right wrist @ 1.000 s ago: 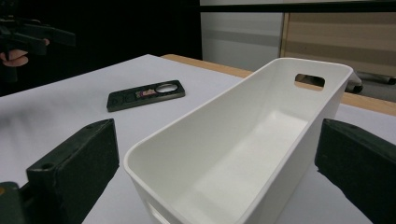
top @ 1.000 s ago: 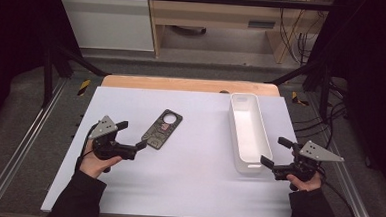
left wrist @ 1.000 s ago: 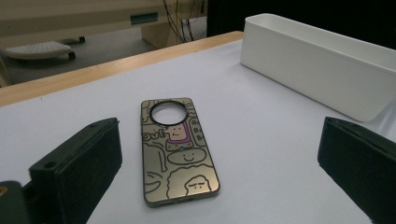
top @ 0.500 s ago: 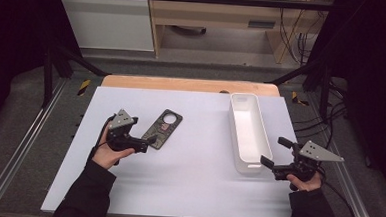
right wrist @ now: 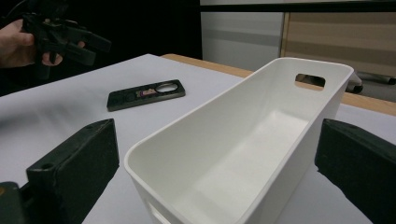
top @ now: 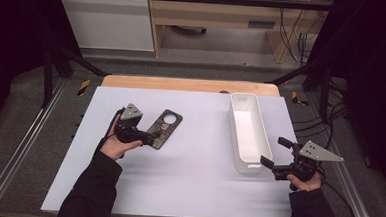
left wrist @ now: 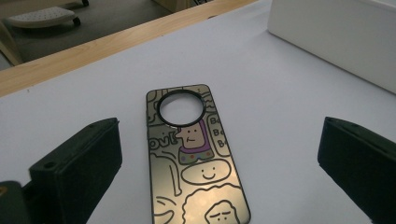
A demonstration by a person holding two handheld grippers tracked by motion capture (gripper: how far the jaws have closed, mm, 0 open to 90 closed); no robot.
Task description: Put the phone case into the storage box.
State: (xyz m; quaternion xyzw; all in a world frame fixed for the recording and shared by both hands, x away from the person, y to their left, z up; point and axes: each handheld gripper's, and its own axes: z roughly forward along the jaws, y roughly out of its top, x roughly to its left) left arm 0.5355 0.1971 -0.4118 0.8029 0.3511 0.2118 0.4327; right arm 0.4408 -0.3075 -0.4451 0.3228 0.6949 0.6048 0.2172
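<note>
A phone case (top: 163,127) with cartoon drawings and a round camera hole lies flat on the white table (top: 187,188), left of centre; it also shows as the phone case (left wrist: 194,156) and the phone case (right wrist: 145,94). My left gripper (top: 152,136) hovers just above its near end, open, with the case between the spread jaws in the left gripper view (left wrist: 219,182). My right gripper (top: 274,153) is open at the near end of the long white bin (top: 247,131), apart from it. The bin (right wrist: 243,154) is empty.
A wooden strip (top: 189,85) edges the far side of the table. Metal frame rails (top: 21,144) run along both sides. Beyond the table stand a cabinet (top: 110,19) and cables (top: 298,24) on the floor.
My left gripper has moved right and forward from the table's left side to the near end of the phone case. The right gripper has stayed put.
</note>
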